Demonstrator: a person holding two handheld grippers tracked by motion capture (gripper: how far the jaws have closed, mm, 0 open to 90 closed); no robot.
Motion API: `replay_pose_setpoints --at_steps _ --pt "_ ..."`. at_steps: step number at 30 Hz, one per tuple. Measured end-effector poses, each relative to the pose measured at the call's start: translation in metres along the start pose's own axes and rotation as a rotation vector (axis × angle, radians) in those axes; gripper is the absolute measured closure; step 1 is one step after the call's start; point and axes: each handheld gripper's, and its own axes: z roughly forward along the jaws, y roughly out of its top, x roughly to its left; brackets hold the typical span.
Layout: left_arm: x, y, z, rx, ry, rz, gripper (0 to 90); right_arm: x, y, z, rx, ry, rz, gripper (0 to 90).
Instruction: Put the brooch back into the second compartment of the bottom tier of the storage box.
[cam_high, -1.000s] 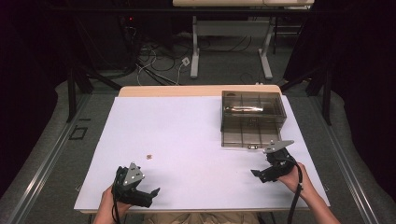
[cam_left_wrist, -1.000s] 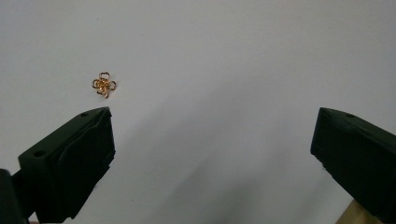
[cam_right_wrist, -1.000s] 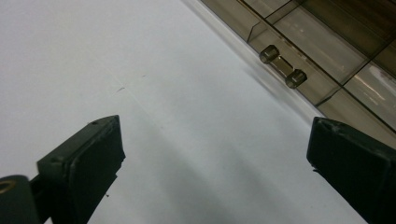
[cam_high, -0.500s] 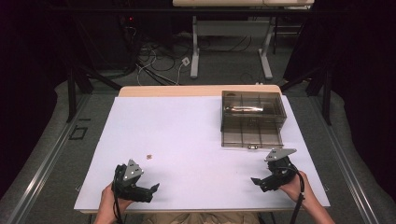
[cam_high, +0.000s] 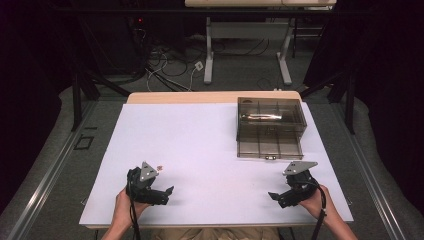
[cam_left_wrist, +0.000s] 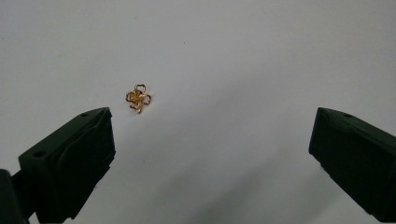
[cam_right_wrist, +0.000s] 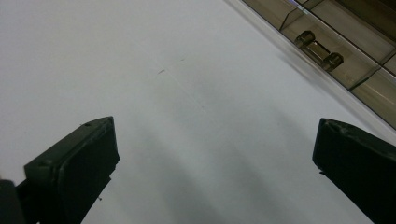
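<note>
Left gripper (cam_high: 167, 192), jaws wide apart, empty, low over the matte white table (cam_high: 210, 150). Small gold wire flower-shaped charm (cam_left_wrist: 137, 98) lies flat just ahead of its left jaw, stem toward the gripper. Right gripper (cam_high: 275, 196), likewise spread and empty, sits near the smoky translucent plastic compartment box (cam_high: 270, 127).

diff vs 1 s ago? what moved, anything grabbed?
The right gripper pulled back from the drawer box toward the table's near edge. Its jaws are open and empty. The left gripper stayed put, open, holding nothing. The gold trinket and the box are unmoved.
</note>
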Motion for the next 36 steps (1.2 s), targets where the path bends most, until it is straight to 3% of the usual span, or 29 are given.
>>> replay_pose_setpoints --at_steps 8,14,23,28,36 --pt "0.015 0.007 0.015 -0.009 0.052 -0.003 6.6 -0.001 0.001 -0.001 0.004 0.001 -0.015 0.0" --pt "0.027 0.011 0.025 -0.005 0.043 -0.02 17.1 -0.003 0.001 -0.001 0.013 0.003 -0.014 0.0" --pt "0.044 0.014 0.034 0.01 0.041 -0.046 40.4 -0.002 0.002 0.0 0.012 0.006 -0.022 0.0" --pt "0.052 0.014 0.04 0.024 0.016 -0.062 50.5 -0.002 0.002 -0.001 0.008 0.01 -0.022 0.0" --pt "0.054 0.011 0.048 0.044 -0.039 -0.064 63.3 -0.002 0.001 -0.001 -0.005 0.003 -0.023 0.0"
